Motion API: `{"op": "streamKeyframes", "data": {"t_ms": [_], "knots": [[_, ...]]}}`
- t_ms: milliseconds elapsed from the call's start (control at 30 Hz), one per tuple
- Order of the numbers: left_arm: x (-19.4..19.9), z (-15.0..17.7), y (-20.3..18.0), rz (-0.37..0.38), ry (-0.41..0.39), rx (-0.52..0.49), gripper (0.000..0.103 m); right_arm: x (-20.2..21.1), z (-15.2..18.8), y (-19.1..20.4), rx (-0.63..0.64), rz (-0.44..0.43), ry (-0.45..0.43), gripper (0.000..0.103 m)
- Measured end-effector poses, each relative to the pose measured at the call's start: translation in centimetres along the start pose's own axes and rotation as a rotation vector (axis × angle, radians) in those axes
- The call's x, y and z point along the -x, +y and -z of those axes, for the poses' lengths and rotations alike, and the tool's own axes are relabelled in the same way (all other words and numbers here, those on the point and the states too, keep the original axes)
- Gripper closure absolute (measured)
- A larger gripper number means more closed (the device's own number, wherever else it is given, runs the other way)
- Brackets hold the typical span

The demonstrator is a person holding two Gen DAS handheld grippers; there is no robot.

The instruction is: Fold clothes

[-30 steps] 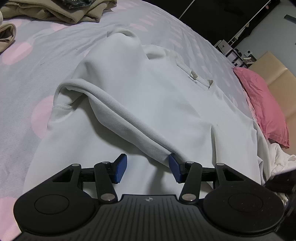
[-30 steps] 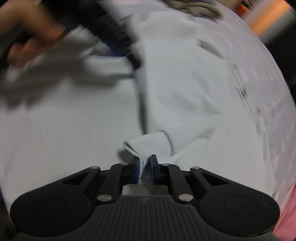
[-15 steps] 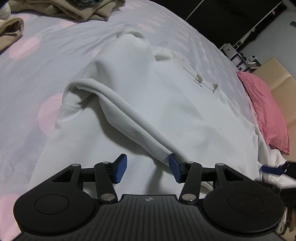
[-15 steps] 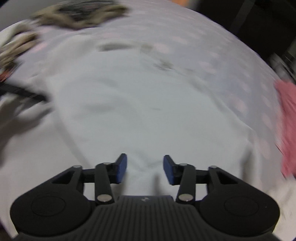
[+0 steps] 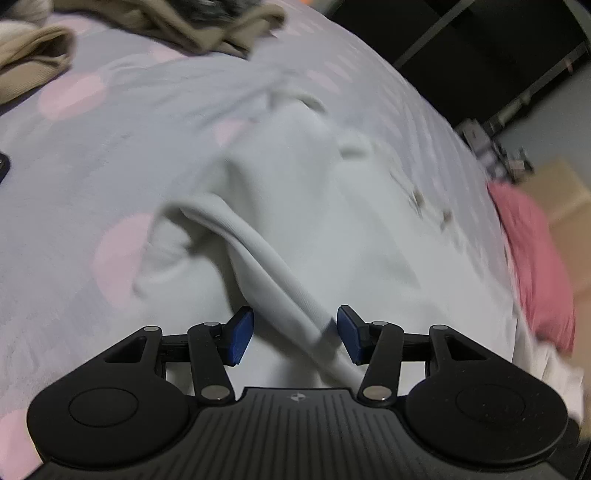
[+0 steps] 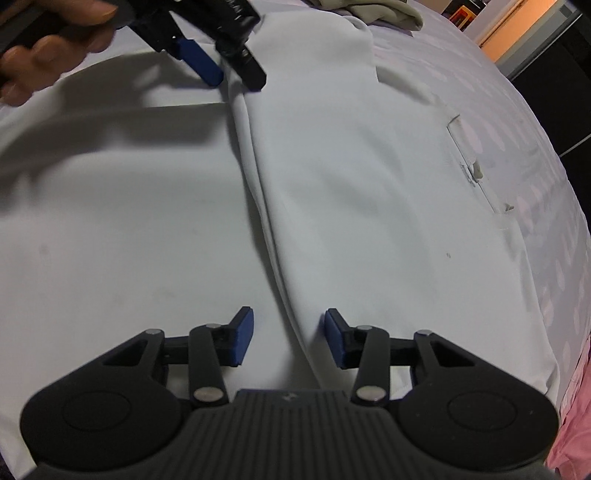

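Two grippers, left gripper (image 5: 295, 334) parted, right gripper (image 6: 290, 338) narrowing, each straddle one white garment's (image 6: 369, 184) sleeve fold (image 6: 273, 258) unpinched

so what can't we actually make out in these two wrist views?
- Left wrist: blurred. Whether the folded sleeve touches the left gripper pads is unclear.
- Right wrist: garment hem hidden under the right gripper, whose jaws are closing around a fold ridge.
- Left wrist: beige clothes pile cut off by the top edge.
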State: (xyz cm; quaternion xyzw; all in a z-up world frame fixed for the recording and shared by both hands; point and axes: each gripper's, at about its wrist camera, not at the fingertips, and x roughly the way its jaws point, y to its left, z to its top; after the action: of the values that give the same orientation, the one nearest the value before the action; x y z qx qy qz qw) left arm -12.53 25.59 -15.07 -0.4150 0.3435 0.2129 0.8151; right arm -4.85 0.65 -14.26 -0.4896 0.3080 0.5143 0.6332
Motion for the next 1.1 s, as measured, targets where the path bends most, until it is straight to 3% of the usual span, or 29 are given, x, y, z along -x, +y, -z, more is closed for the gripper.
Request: {"op": "streamKeyframes", "data": {"t_ms": [200,233,267,300,367,400,467,500,533,633,667,767,867,967,1100], "knots": [[-0.1,-1.3,2.0,-0.034,-0.073,0.131,0.058,-0.1,0.4,0.3,0.0,-0.011,0.013,0.059],[-0.1,-1.3,2.3,-0.006,-0.085,0.138,0.083,0.0,0.4,0.4,-0.001,-0.019,0.016,0.062],[0.1,-1.2,2.6,0.025,-0.111,0.148,0.098,0.1,0.4,0.3,-0.005,-0.023,0.019,0.076],[1.0,-0.7,3.0,0.07,-0.179,0.165,0.098,0.3,0.3,0.1,-0.009,-0.021,0.021,0.088],[2.6,0.2,3.9,0.16,-0.315,0.198,0.099,0.6,0.3,-0.4,-0.018,-0.018,0.026,0.096],[3.4,0.7,4.2,0.194,-0.373,0.203,0.099,1.0,0.2,-0.8,-0.03,-0.022,0.02,0.097],[4.5,1.8,3.9,0.192,-0.422,0.136,0.098,2.4,0.0,-2.1,-0.079,-0.034,-0.008,0.099],[4.7,2.3,3.7,0.178,-0.425,0.103,0.098,3.1,0.0,-2.6,-0.1,-0.035,-0.021,0.099],[3.7,2.5,3.7,0.137,-0.354,0.084,0.098,3.5,0.0,-3.1,-0.111,-0.035,-0.026,0.099],[-0.2,2.7,5.5,0.108,-0.104,0.158,0.097,3.4,0.3,-3.1,-0.1,-0.037,0.003,0.1],[-0.1,2.7,6.1,0.135,-0.123,0.184,0.097,3.0,0.5,-2.8,-0.087,-0.041,0.021,0.1],[-0.2,1.5,5.5,0.109,-0.121,0.155,0.094,1.7,0.3,-1.3,-0.005,-0.077,0.097,0.093],[-0.3,0.7,5.6,0.119,-0.119,0.19,0.087,3.0,-0.9,-1.5,-0.008,-0.101,0.041,0.06],[-0.2,0.8,6.6,0.152,-0.143,0.273,0.085,5.3,-2.9,-2.9,-0.086,-0.14,-0.077,0.056],[2.5,1.6,7.9,0.138,-0.254,0.308,0.085,5.9,-7.1,-5.6,-0.178,-0.178,-0.191,0.053]]}}
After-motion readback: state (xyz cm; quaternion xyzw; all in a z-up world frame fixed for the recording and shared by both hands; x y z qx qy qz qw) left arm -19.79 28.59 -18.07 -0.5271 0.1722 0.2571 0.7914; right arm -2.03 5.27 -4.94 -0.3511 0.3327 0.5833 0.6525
